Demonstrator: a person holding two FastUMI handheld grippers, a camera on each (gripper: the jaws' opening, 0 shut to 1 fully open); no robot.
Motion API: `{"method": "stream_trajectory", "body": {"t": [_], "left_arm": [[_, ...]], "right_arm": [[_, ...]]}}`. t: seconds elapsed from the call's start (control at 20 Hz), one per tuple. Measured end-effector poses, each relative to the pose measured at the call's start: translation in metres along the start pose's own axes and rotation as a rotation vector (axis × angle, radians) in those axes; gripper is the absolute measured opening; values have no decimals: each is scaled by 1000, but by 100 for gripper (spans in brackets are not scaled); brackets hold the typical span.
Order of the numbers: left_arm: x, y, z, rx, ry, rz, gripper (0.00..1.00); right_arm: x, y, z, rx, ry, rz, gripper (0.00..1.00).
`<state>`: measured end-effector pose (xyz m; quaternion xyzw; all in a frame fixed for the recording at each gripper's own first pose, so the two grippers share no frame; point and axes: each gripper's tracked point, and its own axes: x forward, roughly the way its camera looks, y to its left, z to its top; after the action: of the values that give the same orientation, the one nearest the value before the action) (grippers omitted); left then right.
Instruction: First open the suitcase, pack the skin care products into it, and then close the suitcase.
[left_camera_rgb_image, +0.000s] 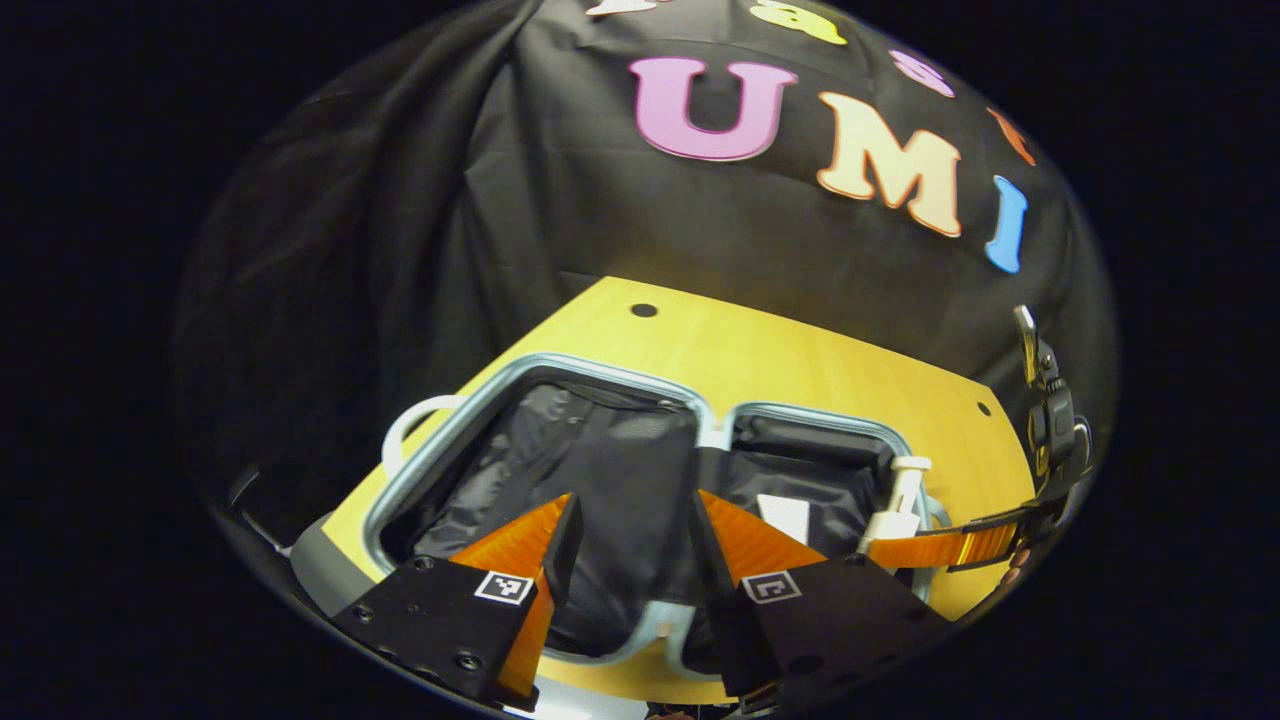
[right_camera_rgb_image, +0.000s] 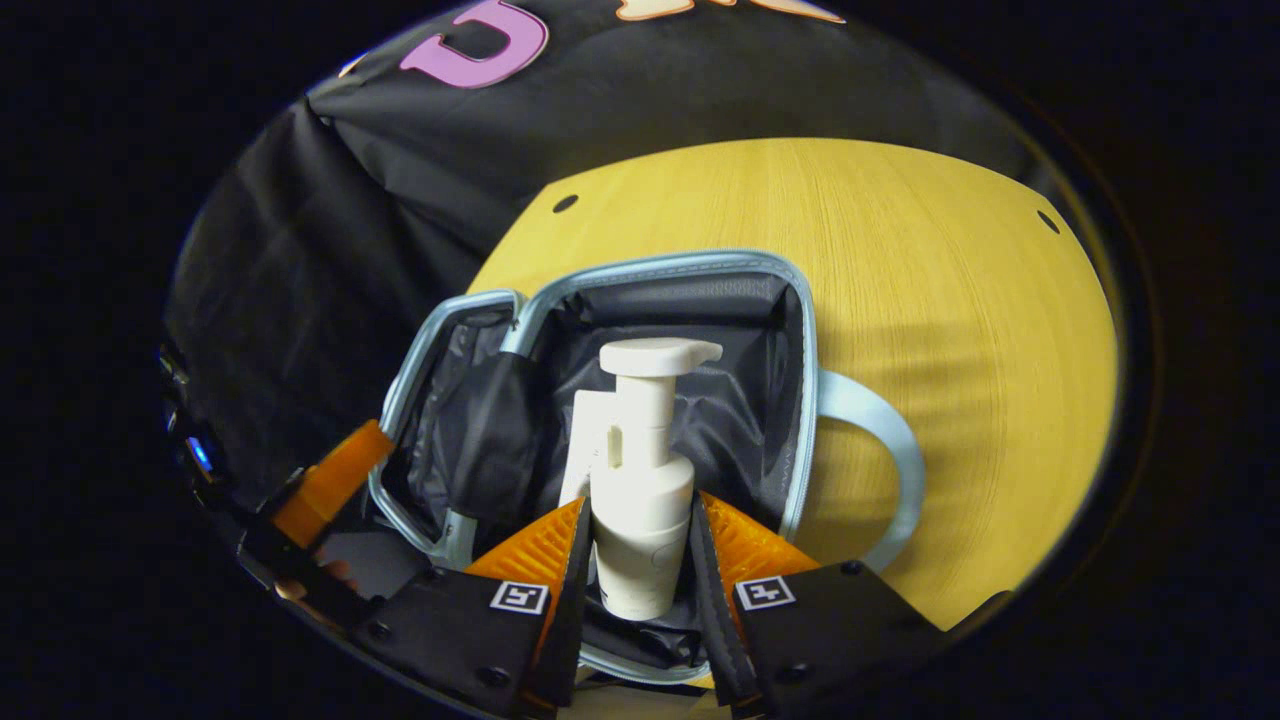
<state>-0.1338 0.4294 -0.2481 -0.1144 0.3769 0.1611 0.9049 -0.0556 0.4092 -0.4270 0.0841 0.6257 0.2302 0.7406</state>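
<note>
The suitcase lies open on the yellow table, both black-lined halves ringed by a pale blue rim. My left gripper hovers open over the middle of the case with nothing between its fingers. My right gripper is shut on a white pump bottle, held upright over one half of the suitcase. In the left gripper view that pump bottle and the right gripper appear at the case's right end. Another white product lies inside the lining, and this white product stands just behind the bottle.
The suitcase's pale handle loops out onto the bare table. The other handle sticks out at the opposite end, near the table's edge. Black cloth walls close in behind. The left gripper shows at the left of the right gripper view.
</note>
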Motion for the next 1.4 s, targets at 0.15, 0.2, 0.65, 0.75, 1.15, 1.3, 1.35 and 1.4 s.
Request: {"method": "stream_trajectory", "body": {"t": [0.15,0.2,0.65,0.75,1.15,1.3,1.35,1.4], "left_arm": [[-1,42,-1,-51,18,51,61],[1,55,-2,-68,26,69,61],[35,155,18,-76,60,155,61],[55,166,22,-73,93,143,63],[128,208,-8,-123,307,111,61],[149,218,-30,-149,392,118,61],[151,215,-38,-179,449,108,61],[156,213,-33,-183,422,111,38]], "right_arm": [[11,3,0,30,39,-22,52],[12,1,1,36,49,-42,52],[-23,22,46,41,-127,17,88],[-43,23,63,21,-210,29,93],[-106,-15,92,-5,-400,-64,96],[-122,-28,93,16,-429,-90,96],[-126,-33,91,19,-430,-98,96],[-129,-37,90,21,-432,-105,96]]}}
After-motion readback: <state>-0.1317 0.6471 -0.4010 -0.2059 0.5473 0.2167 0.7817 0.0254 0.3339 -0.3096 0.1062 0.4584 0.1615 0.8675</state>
